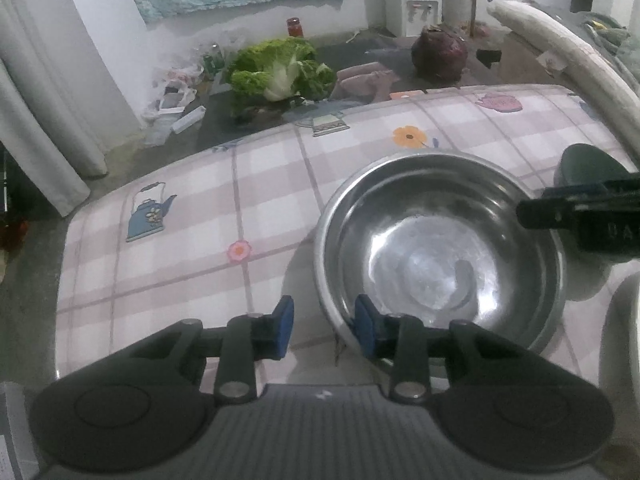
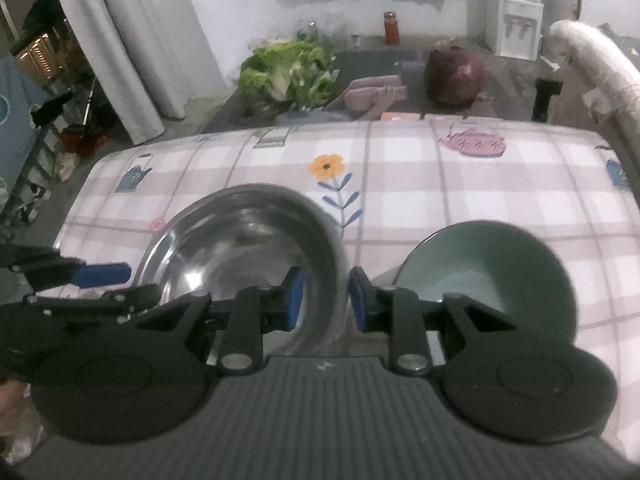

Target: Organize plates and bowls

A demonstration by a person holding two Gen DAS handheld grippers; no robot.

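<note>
Sorting looks barely begun: the steel bowl point(image 1: 440, 256) sits at 3 o'clock on the checked surface point(image 1: 180, 272), the green bowl point(image 2: 488, 276) just beside it at 3, unstacked. Left tongs point(image 1: 324, 330) and right tongs point(image 2: 325, 298) straddle the steel rim, spread, pinching nothing. A cabbage point(image 1: 280, 68) lies beyond.

Surface point(image 2: 500, 184): covered by pink-and-white checked cloth printed with teapots and flowers. On it: one steel bowl point(image 2: 244, 248), upright, left; one green bowl point(image 2: 500, 268), upright, just beside it, right, apart.
</note>
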